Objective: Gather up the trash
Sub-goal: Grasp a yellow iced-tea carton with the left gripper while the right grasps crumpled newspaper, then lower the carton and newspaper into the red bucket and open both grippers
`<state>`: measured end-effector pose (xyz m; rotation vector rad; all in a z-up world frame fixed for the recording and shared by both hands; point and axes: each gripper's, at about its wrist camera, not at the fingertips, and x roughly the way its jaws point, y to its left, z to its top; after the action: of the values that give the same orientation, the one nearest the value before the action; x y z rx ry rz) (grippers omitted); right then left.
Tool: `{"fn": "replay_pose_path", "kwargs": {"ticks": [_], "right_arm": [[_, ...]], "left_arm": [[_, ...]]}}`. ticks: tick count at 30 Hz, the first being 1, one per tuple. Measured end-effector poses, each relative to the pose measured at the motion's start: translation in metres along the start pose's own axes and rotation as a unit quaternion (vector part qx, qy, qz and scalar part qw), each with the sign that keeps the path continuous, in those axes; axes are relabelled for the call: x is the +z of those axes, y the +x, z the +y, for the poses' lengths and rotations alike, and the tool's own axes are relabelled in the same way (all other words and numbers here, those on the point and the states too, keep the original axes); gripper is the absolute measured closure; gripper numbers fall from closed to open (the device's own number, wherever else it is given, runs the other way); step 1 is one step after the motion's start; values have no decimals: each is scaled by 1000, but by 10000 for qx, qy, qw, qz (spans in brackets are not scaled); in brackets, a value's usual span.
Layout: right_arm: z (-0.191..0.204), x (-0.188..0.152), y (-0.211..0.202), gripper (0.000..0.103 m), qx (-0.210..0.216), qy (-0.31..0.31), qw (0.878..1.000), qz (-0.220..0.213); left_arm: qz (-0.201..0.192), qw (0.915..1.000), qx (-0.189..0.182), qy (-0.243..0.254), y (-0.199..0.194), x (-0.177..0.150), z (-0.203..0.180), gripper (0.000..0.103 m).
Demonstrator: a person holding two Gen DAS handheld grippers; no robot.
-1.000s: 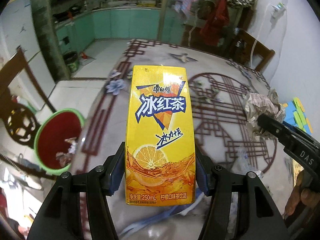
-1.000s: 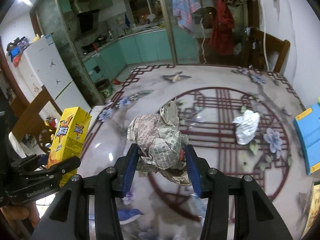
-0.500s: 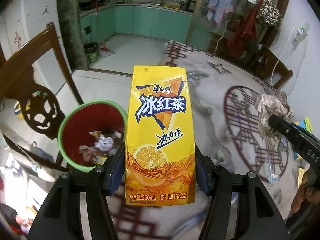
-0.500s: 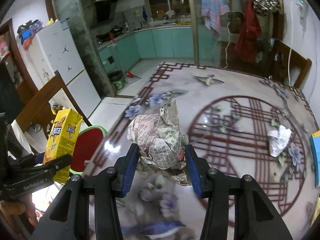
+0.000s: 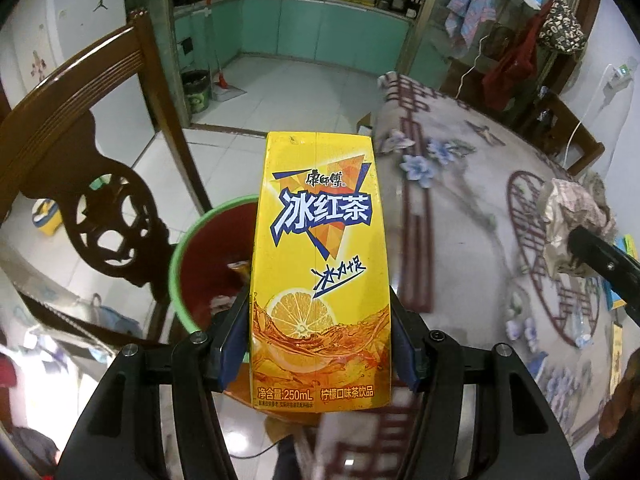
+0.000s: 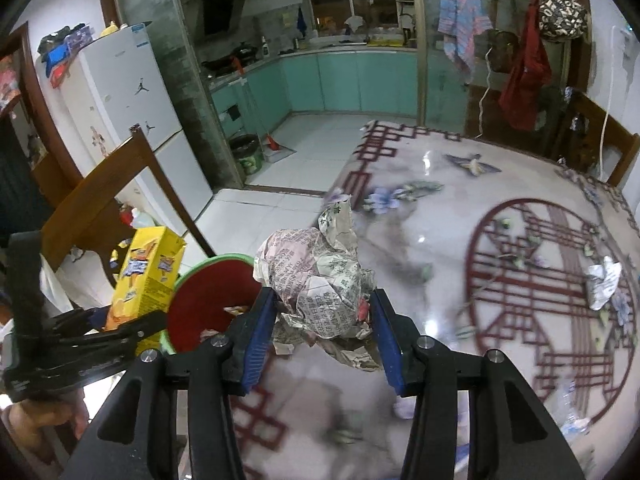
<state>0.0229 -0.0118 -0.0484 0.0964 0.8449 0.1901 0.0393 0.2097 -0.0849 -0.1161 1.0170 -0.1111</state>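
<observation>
Carton [image 5: 320, 264] glossy, boxy, left tool [image 5: 320, 344] | newspaper [image 6: 320, 284] crumpled, right tool [image 6: 322, 340]

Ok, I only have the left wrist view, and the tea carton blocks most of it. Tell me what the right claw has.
Observer: The right claw is shut on a crumpled newspaper ball, with both blue pads against it.
Operator: Now check the table for other trash.
Observer: One crumpled white paper lies on the table, on the round red pattern.
Operator: Give me the bin.
Observer: The green-rimmed bin stands off the table's edge. In the right wrist view its red inside shows between the carton and the newspaper ball.
</observation>
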Motion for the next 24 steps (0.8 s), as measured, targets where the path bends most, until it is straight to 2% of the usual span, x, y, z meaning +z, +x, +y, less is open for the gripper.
{"fn": "replay_pose_path", "kwargs": {"ticks": [7,14,24], "right_arm": [[47,-3,21,58,190,49,9998,90],[83,7,46,58,303,-164,9992,190],[104,21,96,58,488,-231,9969,579]], "left_arm": [[106,9999,69,82,16,7,34,44],[221,9997,41,25,27,13,54,44],[357,9993,95,-63,42,22,75,44]]}}
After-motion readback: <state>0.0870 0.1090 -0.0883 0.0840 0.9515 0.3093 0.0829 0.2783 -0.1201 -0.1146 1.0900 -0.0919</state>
